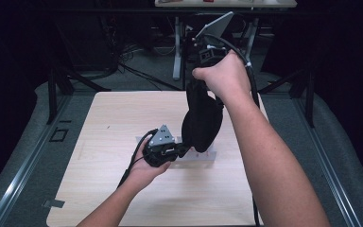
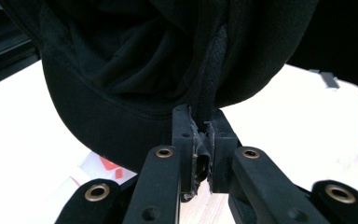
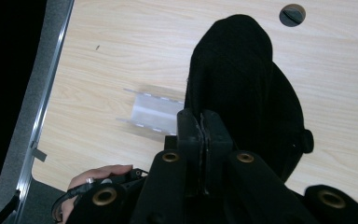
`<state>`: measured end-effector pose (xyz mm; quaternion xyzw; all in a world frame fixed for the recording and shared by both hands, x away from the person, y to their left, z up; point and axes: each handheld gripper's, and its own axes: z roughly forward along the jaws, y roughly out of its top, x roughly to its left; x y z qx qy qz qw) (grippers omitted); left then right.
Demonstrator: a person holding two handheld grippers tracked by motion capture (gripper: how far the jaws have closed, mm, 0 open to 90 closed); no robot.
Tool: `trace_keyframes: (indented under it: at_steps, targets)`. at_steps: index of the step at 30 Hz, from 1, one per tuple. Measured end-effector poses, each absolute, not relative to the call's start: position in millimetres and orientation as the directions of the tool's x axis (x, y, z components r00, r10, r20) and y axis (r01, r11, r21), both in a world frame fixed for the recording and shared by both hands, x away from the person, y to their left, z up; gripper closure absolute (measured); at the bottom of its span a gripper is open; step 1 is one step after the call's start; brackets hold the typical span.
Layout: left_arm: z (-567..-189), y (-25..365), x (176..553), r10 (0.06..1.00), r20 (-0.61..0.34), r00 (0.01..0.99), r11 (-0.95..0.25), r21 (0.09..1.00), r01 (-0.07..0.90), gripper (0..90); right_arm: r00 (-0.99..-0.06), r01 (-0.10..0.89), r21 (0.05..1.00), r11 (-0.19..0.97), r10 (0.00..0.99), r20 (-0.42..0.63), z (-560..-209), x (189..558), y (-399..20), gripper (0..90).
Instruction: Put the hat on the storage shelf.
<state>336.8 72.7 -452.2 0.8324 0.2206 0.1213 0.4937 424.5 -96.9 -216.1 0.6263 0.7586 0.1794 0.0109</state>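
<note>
Above table (image 1: 99,189) centre: black cap (image 1: 201,125) hung upright, long axis vertical, over clear plastic tray (image 1: 208,156). Right gripper (image 3: 204,122) overhead, jaws clamped tight on cap's top edge. Left gripper (image 2: 202,135) just below and beside, nearer tray, jaws pinched on cap's rear strap (image 2: 209,70).

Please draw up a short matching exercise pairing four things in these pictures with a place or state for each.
Things:
1. black cap
2. left claw
3. right claw
4. clear tray

Places or states:
A. lying flat on the wooden table
B. held high, shut on the top of the hanging fabric
C. hanging in the air between both tools
D. low near the table, shut on a strap at the lower edge

Pairs: 1-C, 2-D, 3-B, 4-A
</note>
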Motion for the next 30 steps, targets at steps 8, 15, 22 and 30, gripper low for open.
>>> trace_keyframes:
  at_steps: [8,15,22,30]
  targets:
    - [-455.4,73.2,343.0,0.469,-0.081,0.879,-0.377,0.882,0.283,84.7,-0.204,0.922,0.372,0.11,0.953,0.225,-222.0,424.9,-93.9,87.6]
    - [-458.0,76.2,349.3,0.457,-0.118,0.881,-0.372,0.875,0.31,84.8,-0.202,0.923,0.369,0.11,0.954,0.22,-224.8,426.8,-92.7,87.6]
    - [-461.5,80.9,354.5,0.445,-0.156,0.882,-0.352,0.875,0.333,84.6,-0.207,0.92,0.374,0.116,0.955,0.214,-226.5,428.2,-88.7,87.5]
    - [-467.1,86.6,354.4,0.464,-0.174,0.869,-0.328,0.877,0.351,84.5,-0.227,0.917,0.377,0.13,0.948,0.223,-229.7,430.1,-79.8,87.4]
